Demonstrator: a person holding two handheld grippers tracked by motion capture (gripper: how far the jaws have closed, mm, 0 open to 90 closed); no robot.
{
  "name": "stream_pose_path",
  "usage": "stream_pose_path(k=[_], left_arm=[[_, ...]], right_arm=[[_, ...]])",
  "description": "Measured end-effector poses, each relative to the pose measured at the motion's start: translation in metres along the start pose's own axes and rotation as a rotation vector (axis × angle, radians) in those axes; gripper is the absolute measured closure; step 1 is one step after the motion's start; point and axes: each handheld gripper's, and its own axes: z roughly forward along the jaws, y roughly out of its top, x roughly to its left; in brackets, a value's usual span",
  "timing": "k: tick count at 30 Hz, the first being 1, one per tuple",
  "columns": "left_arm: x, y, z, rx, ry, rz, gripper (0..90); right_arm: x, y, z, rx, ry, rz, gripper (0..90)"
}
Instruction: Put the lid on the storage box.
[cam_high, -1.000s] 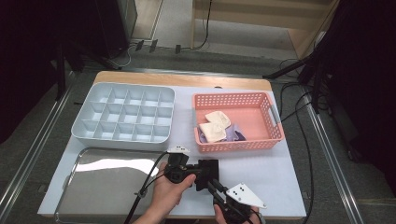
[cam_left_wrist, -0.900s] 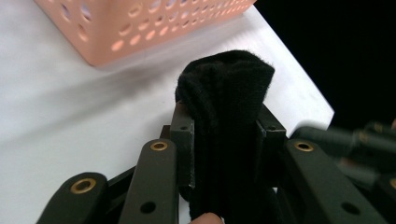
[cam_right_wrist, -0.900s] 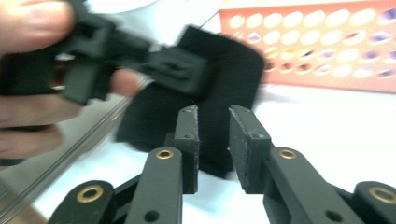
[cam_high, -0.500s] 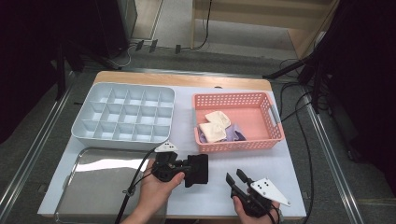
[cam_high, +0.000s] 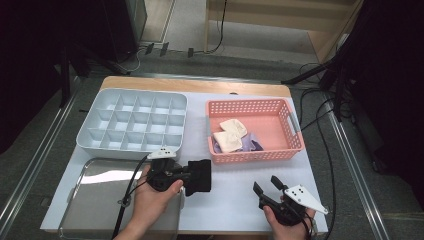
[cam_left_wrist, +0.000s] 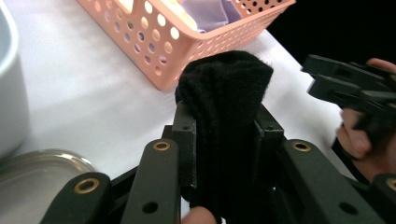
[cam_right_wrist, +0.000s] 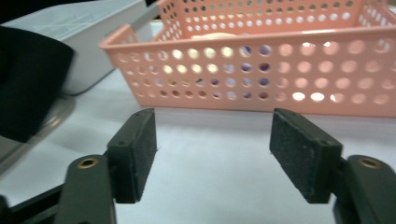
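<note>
From the high view, I have the left tool (cam_high: 192, 176) clamped on a black folded sock (cam_high: 199, 176), held just in front of the pink basket (cam_high: 295, 131) and a little to its left, over the white counter (cam_high: 235, 190). The right tool (cam_high: 267, 186) sits in front of the basket's right half, apart from the sock; its jaws have just been opening and stand wide with nothing between them. Cream socks (cam_high: 229, 135) and a lilac cloth (cam_high: 252, 142) lie inside the basket. The white compartment tray (cam_high: 95, 131) is left of the basket, and the steel tray (cam_high: 85, 200) lies in front of that.

In the left gripper view, my left tool (cam_left_wrist: 224, 140) pinches the sock (cam_left_wrist: 226, 107) on both sides, its top bulging above the pads, with the basket (cam_left_wrist: 163, 46) beyond it. The right tool (cam_left_wrist: 345, 84) shows off to the side.

In the right gripper view, my right tool (cam_right_wrist: 212, 156) is spread wide over bare counter (cam_right_wrist: 210, 186), facing the basket wall (cam_right_wrist: 280, 70); the sock (cam_right_wrist: 28, 84) is at the left edge.
</note>
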Motion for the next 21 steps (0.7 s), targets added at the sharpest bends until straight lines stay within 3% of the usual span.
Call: stream_pose_path(k=[7,18,21], left_arm=[[0.009,0.011,-0.026,-0.038,0.061,0.007,69.6],[0.027,0.028,-0.047,-0.072,0.106,-0.006,69.6],[0.031,0.032,-0.052,-0.076,0.101,-0.01,69.6]], right_arm=[[-0.007,0.001,-0.002,0.005,-0.019,0.001,28.3],[-0.006,-0.001,0.002,0.028,0.005,-0.004,27.7],[-0.006,-0.002,0.002,0.03,0.002,-0.002,27.7]])
